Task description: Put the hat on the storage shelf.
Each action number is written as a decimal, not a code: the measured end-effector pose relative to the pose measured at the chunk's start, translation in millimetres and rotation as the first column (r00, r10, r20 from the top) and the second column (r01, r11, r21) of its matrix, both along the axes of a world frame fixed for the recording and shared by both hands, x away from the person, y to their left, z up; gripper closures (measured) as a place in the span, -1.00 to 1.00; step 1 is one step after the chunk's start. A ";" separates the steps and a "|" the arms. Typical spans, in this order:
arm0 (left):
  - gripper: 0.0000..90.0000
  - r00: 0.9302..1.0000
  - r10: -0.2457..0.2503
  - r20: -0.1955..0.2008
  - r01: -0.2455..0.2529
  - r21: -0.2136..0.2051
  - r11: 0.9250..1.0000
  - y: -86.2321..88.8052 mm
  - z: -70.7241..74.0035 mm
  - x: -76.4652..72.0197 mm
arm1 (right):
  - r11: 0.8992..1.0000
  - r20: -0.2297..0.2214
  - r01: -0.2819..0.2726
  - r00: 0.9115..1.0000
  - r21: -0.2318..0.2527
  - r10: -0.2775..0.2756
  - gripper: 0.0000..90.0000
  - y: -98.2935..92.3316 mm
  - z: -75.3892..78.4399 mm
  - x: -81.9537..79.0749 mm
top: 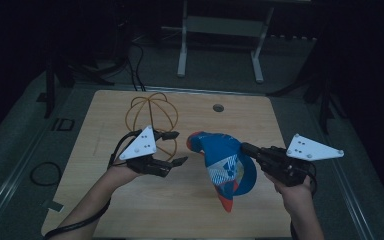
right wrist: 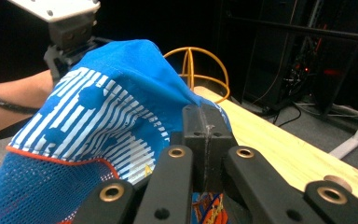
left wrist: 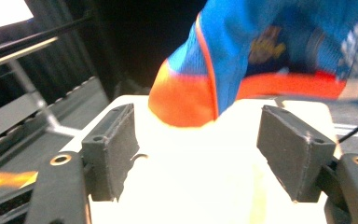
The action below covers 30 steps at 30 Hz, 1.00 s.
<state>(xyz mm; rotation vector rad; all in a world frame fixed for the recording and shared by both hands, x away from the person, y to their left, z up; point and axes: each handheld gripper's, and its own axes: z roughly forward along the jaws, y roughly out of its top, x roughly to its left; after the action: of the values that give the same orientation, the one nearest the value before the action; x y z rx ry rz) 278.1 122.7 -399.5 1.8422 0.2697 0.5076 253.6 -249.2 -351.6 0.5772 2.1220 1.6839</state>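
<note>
the right gripper (top: 246, 148) pinches the blue-and-orange mesh cap (top: 223, 167) aloft mid-table, presenting it to the wide-open left gripper (top: 174, 148) beside the orange wire dome frame (top: 151, 117).

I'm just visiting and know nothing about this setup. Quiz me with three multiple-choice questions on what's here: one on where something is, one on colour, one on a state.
1. Where is the wire frame?
A. Table's far left part
B. On the floor
C. Table's near right corner

2. The cap is mainly:
A. green
B. blue with orange
C. black

3. The left hand-held gripper is:
A. open
B. shut on the cap
C. shut on the frame

Answers: 1 A, it stands beyond the left hand; 2 B, blue fabric, orange trim; 3 A, its jaws stand apart while the right hand-held gripper pinches the cap.
</note>
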 end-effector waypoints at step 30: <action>-0.75 0.910 0.391 -0.139 -0.411 -0.166 0.896 97.0 -104.9 -52.0 | 1.000 0.054 0.016 0.998 0.007 -0.017 1.00 40.7 43.4 43.7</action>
<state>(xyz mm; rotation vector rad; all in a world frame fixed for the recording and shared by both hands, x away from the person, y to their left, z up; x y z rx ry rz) 226.0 219.7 -504.4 1.6262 0.7565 0.6469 297.3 -208.6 -308.3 0.5435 2.0695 1.6788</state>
